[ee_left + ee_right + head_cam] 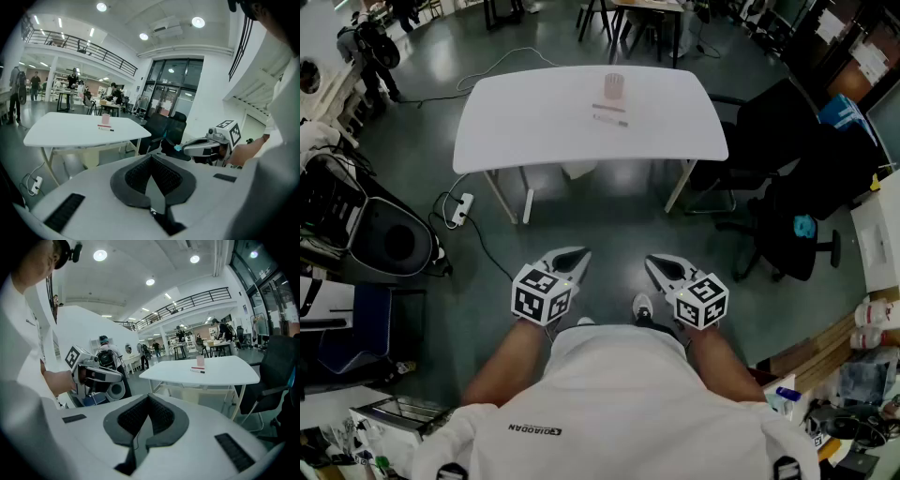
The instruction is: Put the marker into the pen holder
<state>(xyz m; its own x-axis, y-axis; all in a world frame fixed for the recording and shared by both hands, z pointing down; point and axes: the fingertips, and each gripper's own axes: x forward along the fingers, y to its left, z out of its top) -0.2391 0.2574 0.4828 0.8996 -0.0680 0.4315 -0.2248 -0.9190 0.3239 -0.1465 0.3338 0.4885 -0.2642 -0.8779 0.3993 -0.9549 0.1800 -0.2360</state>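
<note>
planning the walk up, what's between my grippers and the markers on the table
Head view: only grey floor and the near edge of the white table lie between left gripper, right gripper and the markers.

We can't make out the marker (610,121) cap or tip (too small, far off), nor what's inside the pen holder (613,86); the reddish stick (607,108) between them is unclear.

grey glossy floor (412,122) | 1 white table (534,122) | black office chair (787,178) | glass doors (173,89) | round ceiling lights (100,255)
</note>
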